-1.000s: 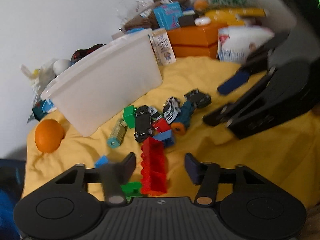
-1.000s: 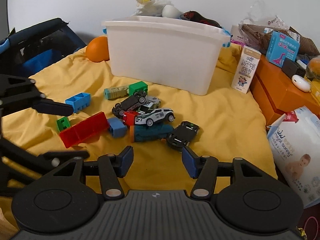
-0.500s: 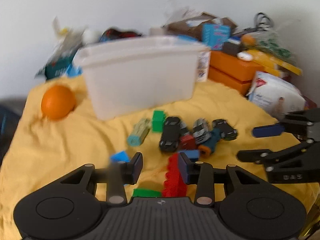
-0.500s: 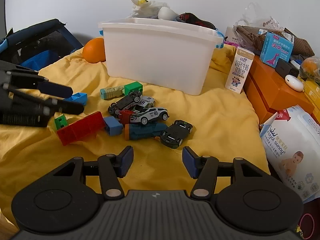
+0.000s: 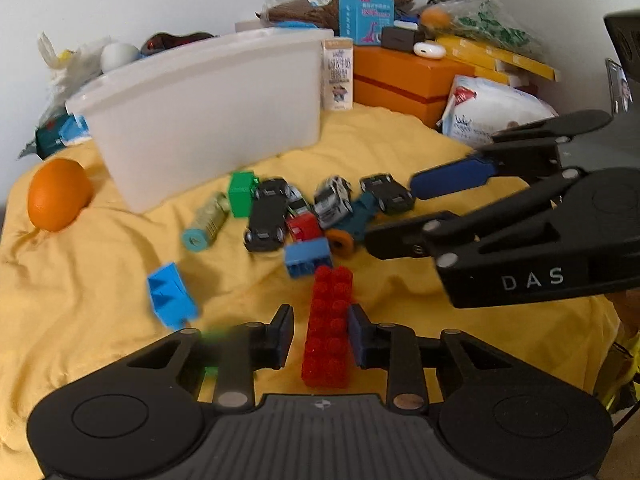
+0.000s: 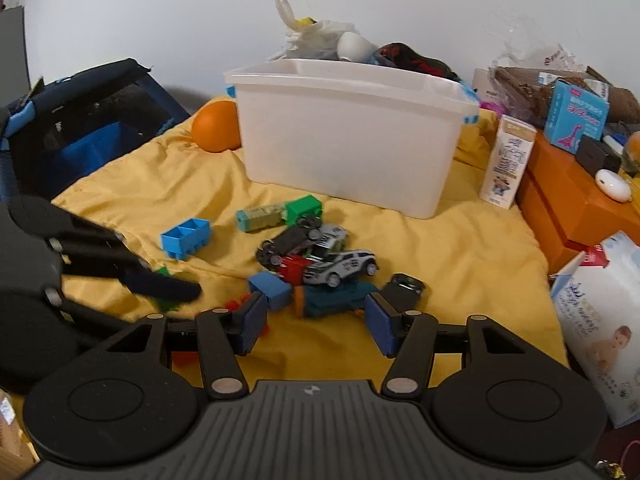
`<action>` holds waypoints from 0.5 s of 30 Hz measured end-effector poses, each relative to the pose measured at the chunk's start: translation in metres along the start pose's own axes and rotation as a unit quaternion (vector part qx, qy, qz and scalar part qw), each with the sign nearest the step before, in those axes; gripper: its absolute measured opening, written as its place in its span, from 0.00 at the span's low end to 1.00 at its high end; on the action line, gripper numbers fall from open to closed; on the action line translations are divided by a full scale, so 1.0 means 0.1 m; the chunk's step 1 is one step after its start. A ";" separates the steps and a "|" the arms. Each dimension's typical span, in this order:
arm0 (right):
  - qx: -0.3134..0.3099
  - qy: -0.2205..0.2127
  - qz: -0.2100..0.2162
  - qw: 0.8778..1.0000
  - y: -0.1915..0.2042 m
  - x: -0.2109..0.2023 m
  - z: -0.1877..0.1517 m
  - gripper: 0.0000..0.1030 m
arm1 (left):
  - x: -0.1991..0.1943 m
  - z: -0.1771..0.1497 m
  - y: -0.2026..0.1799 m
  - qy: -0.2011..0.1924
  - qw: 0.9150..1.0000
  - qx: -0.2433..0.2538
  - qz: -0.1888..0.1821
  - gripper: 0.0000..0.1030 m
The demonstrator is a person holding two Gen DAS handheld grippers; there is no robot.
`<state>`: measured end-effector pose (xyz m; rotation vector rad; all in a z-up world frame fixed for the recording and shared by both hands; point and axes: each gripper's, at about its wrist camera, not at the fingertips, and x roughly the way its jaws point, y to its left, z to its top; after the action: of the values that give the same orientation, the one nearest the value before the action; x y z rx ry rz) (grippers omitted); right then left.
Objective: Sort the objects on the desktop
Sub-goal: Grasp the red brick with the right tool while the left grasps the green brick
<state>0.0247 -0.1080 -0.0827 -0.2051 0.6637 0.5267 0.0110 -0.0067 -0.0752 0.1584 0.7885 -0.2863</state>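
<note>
Long red brick (image 5: 329, 322) lies on yellow cloth (image 5: 100, 264), between jaws of left gripper (image 5: 320, 334); jaws closing, right pad at its side, left pad a small gap off, not gripped yet. Right gripper (image 6: 316, 322) about half open, empty, over cloth just short of toy car pile (image 6: 320, 254). "DAS" printed on right gripper body in left view. White bin (image 6: 352, 136) behind pile. Milk carton (image 6: 507, 160) beside bin, print unreadable. Orange (image 5: 58, 194) left of bin.
</note>
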 end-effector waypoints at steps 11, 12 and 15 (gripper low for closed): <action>0.045 0.055 0.055 0.996 0.09 0.08 0.01 0.57 | -0.29 -0.18 0.45 0.006 0.996 -0.085 0.023 0.52; 0.049 0.070 0.067 0.994 0.12 0.12 0.01 0.57 | -0.27 -0.18 0.51 0.014 0.994 -0.104 0.016 0.52; 0.051 0.111 0.094 0.988 0.26 0.22 -0.02 0.58 | -0.29 -0.19 0.65 0.016 0.988 -0.155 -0.003 0.51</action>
<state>0.0243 -0.0773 -0.0988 -0.1059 0.9318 0.6553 -0.0007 0.0656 -0.0655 -0.1319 0.8552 -0.1646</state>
